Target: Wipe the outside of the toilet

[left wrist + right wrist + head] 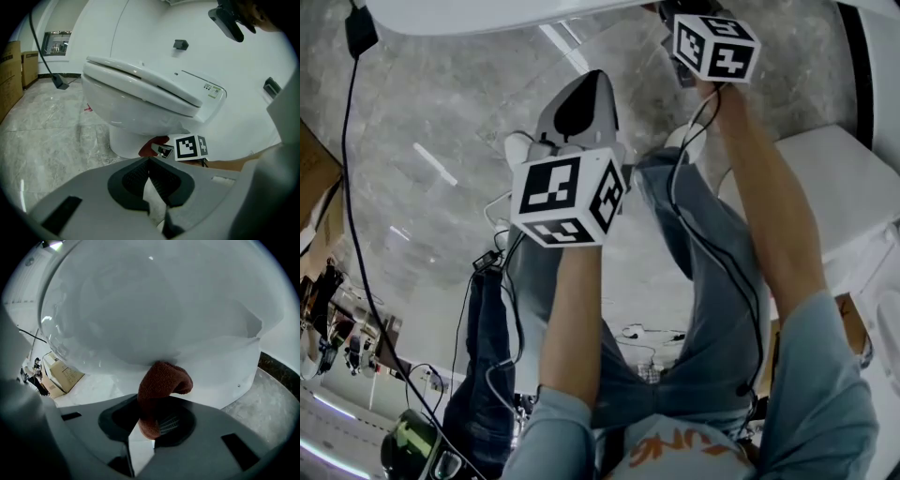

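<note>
The white toilet (140,101) stands with its lid down on a marble floor. My right gripper (151,422) is shut on a rust-red cloth (161,383), whose folded end presses against the curved underside of the bowl (154,310). In the left gripper view the same cloth (151,144) shows under the bowl beside the right gripper's marker cube (190,147). My left gripper (149,165) hangs back from the toilet, shut with nothing between its jaws. In the head view the left gripper (579,94) sits mid-frame, and the right cube (715,45) reaches under the toilet rim (487,11).
Cardboard boxes (11,70) stand at the left wall. A black cable with an adapter (61,83) hangs beside the bowl. The person's jeans-clad legs (703,262) are below the grippers. A white unit (839,187) is close on the right.
</note>
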Demonstrator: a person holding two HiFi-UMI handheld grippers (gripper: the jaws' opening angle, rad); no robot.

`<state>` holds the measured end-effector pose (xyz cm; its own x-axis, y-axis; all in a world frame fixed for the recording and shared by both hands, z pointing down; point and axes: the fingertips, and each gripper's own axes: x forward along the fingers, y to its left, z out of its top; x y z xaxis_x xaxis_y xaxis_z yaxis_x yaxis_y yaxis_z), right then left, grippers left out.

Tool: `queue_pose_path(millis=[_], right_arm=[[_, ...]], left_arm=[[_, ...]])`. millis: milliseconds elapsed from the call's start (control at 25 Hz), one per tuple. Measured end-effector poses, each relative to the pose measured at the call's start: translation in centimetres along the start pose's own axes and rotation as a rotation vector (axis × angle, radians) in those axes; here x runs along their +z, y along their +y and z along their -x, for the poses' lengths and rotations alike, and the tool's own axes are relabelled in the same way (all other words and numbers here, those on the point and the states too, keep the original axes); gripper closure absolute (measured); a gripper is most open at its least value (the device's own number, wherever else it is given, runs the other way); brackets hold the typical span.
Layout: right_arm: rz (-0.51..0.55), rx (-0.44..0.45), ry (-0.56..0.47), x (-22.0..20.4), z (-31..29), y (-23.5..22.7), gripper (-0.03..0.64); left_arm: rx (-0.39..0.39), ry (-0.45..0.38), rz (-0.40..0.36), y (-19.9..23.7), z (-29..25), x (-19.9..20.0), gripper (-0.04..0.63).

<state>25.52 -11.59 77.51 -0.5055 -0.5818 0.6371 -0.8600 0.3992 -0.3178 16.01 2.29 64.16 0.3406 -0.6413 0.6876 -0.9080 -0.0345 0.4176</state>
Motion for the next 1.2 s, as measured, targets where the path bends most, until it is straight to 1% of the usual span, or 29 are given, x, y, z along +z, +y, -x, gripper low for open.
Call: queue_pose_path(millis=[280, 440, 640, 880, 1040, 1200], right_arm=[[0.024, 0.001, 0.024, -1.4, -1.5, 3.9, 0.535], [0.032, 0.000, 0.030, -1.7, -2.2, 6.1, 0.535], [0.049, 0.001, 0.043, -2.2, -2.7, 8.6, 0.535], [0.044, -0.007, 0.051, -2.7, -2.9, 11.7, 0.535], [0.031, -0.011, 0.055, -3.1, -3.8, 13.7, 0.535], [0.014, -0.024, 0.048, -2.9, -4.6, 15.2, 0.535]], left_arm=[[-0.026, 0.007, -0.004, 3.0, 1.5, -0.2, 0.601], [-0.026, 0.004, -0.009, 5.2, 2.3, 0.1, 0.601], [-0.022, -0.005, 0.017, 7.6, 3.6, 0.2, 0.601], [-0.018, -0.019, 0.048, 9.9, 5.4, 0.4, 0.601], [-0.003, -0.027, 0.047, 12.1, 6.1, 1.1, 0.601], [-0.003, -0.034, 0.050, 14.1, 6.6, 1.9, 0.601]])
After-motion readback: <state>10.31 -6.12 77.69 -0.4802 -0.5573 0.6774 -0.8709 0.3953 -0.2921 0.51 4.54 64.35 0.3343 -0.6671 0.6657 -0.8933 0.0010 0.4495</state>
